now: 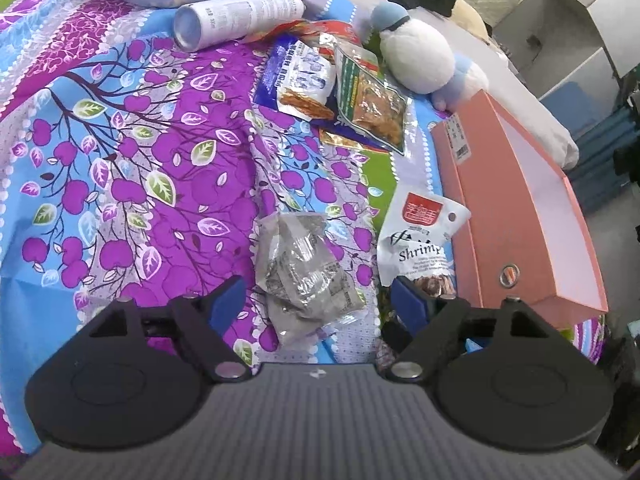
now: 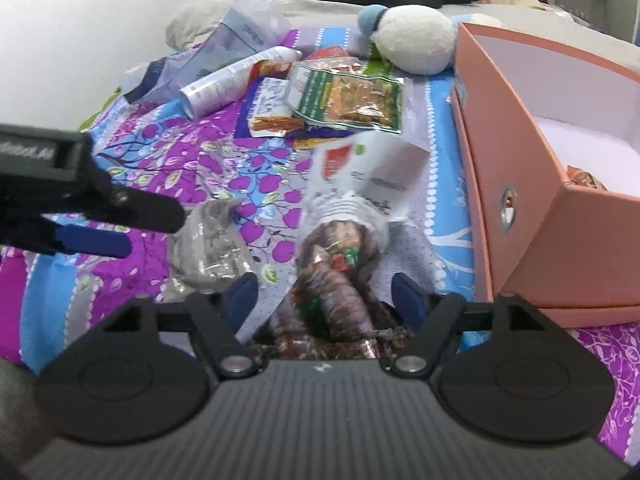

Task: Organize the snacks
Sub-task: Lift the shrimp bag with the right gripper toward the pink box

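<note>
Left wrist view: left gripper (image 1: 316, 300), jaws spread wide, nothing pressed, a crumpled clear wrapper (image 1: 306, 272) lying between its fingers on the floral bedspread (image 1: 120, 184). Right gripper (image 2: 324, 296), jaws likewise wide, over a white shrimp snack bag (image 2: 352, 208) lying loose between them, beside the open pink box (image 2: 520, 184) at the bedspread's right edge. Further packets (image 1: 360, 92) are heaped toward the far edge.
</note>
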`<move>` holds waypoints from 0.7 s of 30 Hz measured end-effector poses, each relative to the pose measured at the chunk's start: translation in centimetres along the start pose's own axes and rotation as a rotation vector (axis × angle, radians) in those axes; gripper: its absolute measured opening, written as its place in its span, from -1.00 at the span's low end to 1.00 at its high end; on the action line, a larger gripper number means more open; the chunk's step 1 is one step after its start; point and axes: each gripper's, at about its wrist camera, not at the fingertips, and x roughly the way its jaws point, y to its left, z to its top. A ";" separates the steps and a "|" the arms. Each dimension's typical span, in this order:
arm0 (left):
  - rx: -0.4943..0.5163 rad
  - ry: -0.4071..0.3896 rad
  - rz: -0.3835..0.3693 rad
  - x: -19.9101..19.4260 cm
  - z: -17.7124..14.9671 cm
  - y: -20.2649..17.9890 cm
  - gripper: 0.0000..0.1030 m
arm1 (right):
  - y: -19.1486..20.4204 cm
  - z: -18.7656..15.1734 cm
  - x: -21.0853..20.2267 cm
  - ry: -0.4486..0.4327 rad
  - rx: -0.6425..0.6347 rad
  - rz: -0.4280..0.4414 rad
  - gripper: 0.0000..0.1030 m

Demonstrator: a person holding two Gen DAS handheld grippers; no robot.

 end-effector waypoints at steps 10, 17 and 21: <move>-0.049 -0.016 0.070 -0.1 -0.1 0.6 0.68 | 1.4 -1.4 1.1 -0.032 -0.106 -0.075 0.66; -0.109 0.015 0.075 0.3 -0.3 1.0 0.68 | 0.7 -1.6 2.7 0.000 -0.057 -0.130 0.69; -0.140 0.012 0.056 0.5 -0.4 0.7 0.68 | 0.4 -1.6 2.8 0.011 -0.032 -0.123 0.60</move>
